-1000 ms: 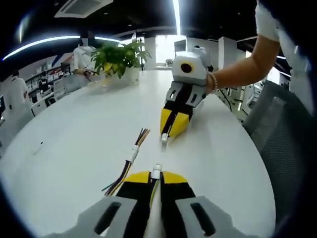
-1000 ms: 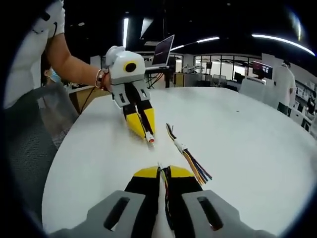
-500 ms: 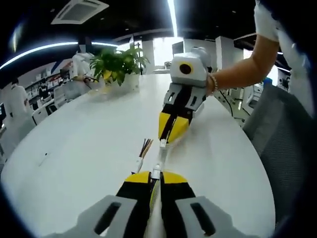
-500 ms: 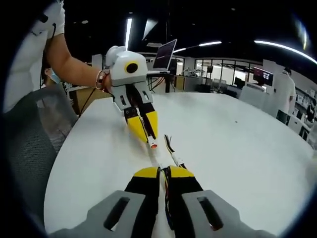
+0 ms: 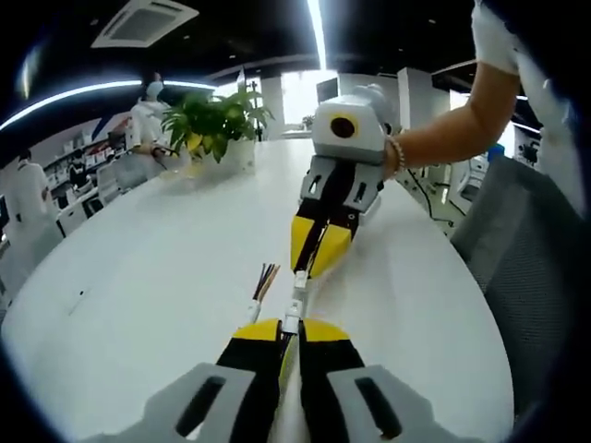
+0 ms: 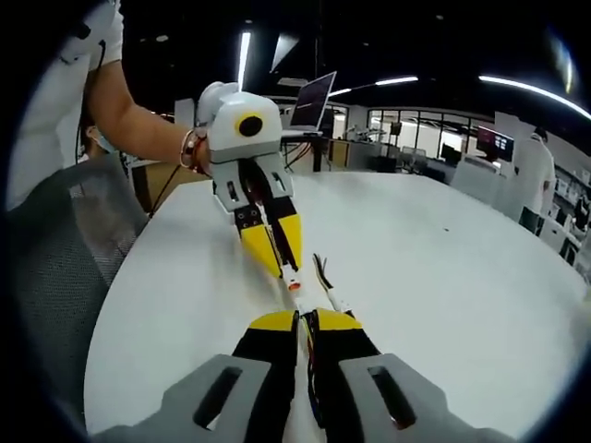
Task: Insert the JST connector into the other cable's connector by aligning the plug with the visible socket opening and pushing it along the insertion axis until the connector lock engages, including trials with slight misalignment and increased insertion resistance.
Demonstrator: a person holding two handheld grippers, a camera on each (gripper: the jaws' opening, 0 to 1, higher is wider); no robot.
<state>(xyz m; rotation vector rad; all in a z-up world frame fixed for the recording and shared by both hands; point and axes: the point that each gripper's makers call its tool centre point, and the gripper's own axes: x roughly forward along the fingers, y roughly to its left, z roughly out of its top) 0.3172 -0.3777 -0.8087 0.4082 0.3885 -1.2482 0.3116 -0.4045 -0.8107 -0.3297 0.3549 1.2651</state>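
Observation:
My left gripper [image 5: 291,329] is shut on a small white JST connector [image 5: 292,320] that pokes out between its yellow tips. Just beyond it, my right gripper [image 5: 308,257] reaches in from the upper right, shut on the other white connector [image 5: 300,280]. The two connectors face each other tip to tip with almost no gap; I cannot tell whether they touch. In the right gripper view my right gripper [image 6: 303,320] is shut with thin wires [image 6: 308,355] running between its jaws. The left gripper [image 6: 280,247] there points at it, with its connector [image 6: 294,283] at the tip.
A loose cable with coloured wires [image 5: 264,279] and a white plug lies on the white table [image 5: 138,268] just left of the connectors, seen also as a cable [image 6: 323,277] in the right gripper view. A potted plant [image 5: 217,115] stands far back. A grey chair [image 5: 526,268] is beside the table edge.
The two grippers have drawn toward each other over the table. The gap between the held connectors has shrunk from clearly apart to nearly nothing. Both stay shut.

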